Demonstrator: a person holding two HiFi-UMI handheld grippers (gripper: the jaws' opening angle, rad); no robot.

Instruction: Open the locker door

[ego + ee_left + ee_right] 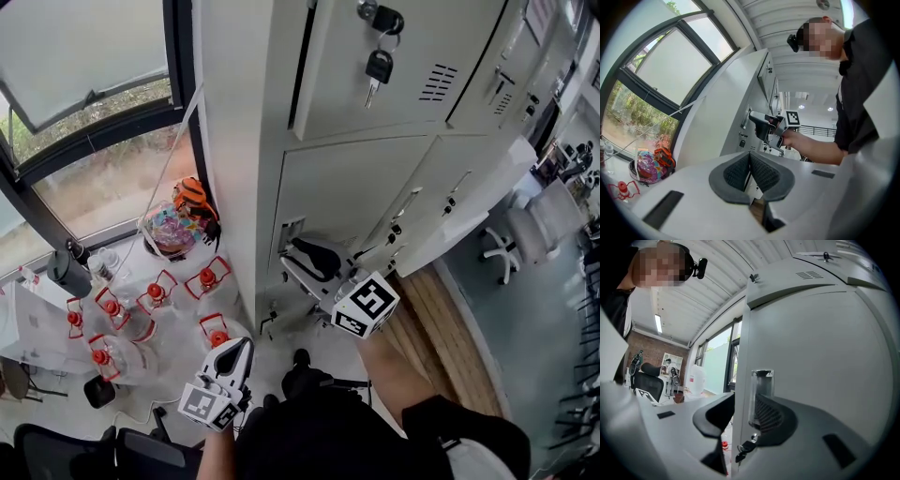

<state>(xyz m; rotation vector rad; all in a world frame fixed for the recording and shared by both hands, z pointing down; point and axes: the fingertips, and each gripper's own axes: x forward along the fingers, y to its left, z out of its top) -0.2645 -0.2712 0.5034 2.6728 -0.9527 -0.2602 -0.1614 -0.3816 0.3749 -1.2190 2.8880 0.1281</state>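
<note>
My right gripper [302, 259]: jaws wide, straddling left edge of lower locker door [361, 192] at handle recess [762, 392], pads not clamped. My left gripper [236, 357]: jaws together, empty, low, well apart from locker. Key [379, 67] hangs from upper door.

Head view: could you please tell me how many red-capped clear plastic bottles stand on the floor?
6 bottles: four in a slanted row below the window, two nearer the person. Others may be hidden.
</note>
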